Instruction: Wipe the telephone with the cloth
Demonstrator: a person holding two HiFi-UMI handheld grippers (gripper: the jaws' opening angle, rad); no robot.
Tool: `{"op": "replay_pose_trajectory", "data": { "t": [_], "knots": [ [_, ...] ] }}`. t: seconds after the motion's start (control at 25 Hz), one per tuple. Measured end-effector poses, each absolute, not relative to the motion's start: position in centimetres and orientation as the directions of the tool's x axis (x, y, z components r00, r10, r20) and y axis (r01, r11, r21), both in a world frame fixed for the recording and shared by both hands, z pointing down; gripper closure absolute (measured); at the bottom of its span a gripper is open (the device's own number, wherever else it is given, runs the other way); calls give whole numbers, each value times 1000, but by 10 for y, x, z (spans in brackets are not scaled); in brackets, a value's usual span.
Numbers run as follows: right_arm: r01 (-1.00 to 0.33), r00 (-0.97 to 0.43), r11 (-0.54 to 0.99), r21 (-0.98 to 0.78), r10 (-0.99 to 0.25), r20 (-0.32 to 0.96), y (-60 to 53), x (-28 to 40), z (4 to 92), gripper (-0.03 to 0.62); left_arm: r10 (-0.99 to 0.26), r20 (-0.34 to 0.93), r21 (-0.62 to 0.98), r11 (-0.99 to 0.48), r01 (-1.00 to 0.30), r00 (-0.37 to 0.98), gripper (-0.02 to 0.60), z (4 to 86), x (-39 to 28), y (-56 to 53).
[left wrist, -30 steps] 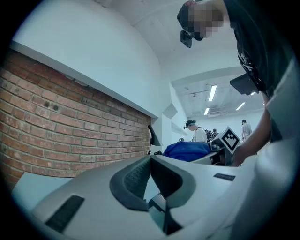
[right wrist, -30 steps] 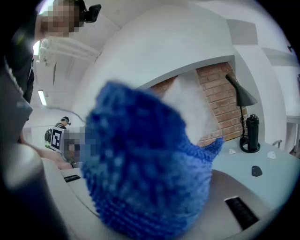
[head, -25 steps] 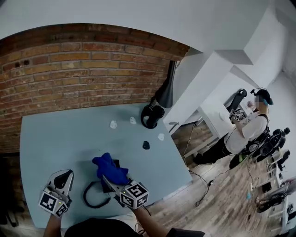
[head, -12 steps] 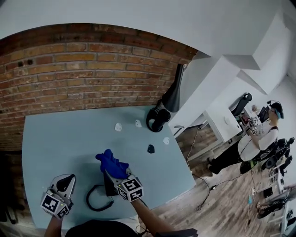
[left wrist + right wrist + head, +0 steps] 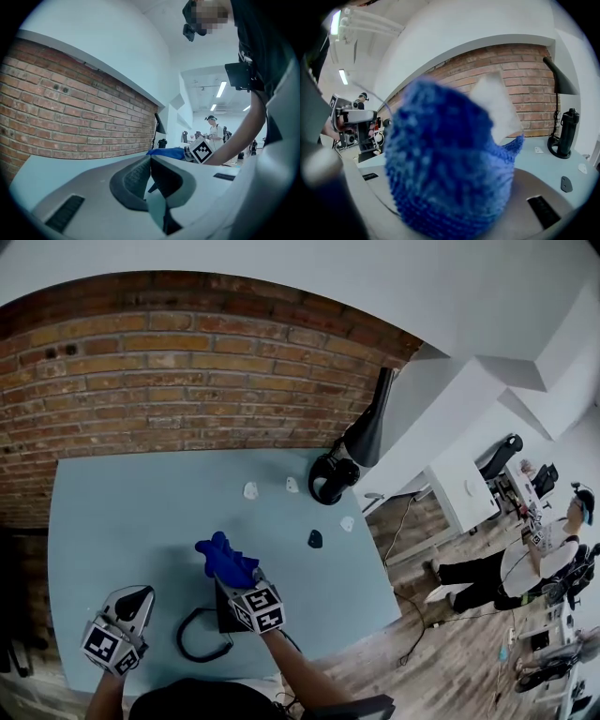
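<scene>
Right gripper (image 5: pixel 232 582) is pinching the blue cloth (image 5: pixel 223 561) in a wad, right by the black phone (image 5: pixel 223 615) near the table's (image 5: pixel 122 512) front edge. Left gripper (image 5: pixel 137 596) is pressed together, empty. The cloth's soft and floppy, and the phone looks light and slidey, so I'd pin its body.

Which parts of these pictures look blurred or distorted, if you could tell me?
Head view: sharp, but the fisheye lens bows the brick wall and the edges of the table. Right gripper view: the blue cloth in the jaws fills the frame out of focus, while the lamp behind is crisp. Left gripper view: dark vignette at the corners, and the brick courses curve.
</scene>
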State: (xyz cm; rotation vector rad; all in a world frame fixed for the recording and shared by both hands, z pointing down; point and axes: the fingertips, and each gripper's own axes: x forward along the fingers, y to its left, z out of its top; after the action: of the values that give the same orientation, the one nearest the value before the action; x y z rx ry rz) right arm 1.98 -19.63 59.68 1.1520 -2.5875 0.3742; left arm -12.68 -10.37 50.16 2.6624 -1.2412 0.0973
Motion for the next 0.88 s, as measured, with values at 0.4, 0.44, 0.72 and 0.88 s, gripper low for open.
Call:
{"op": "replay_pose_trajectory", "data": {
  "t": [0.4, 0.44, 0.72, 0.88],
  "knots": [
    [-775, -603, 618, -132, -662, 445, -204, 21, 633, 413, -751, 160, 180, -616, -767, 641, 560, 511, -129, -106],
    [-778, -600, 615, -131, -664, 447, -203, 22, 635, 413, -750, 163, 182, -615, -767, 641, 560, 511, -128, -107],
    [-776, -574, 626, -75, -653, 493, -200, 18, 642, 413, -741, 161, 196, -624, -757, 652, 560, 512, -120, -106],
    [-781, -580, 615, -107, -650, 492, -199, 16, 644, 411, -737, 160, 195, -629, -753, 657, 560, 512, -119, -102]
  ]
}}
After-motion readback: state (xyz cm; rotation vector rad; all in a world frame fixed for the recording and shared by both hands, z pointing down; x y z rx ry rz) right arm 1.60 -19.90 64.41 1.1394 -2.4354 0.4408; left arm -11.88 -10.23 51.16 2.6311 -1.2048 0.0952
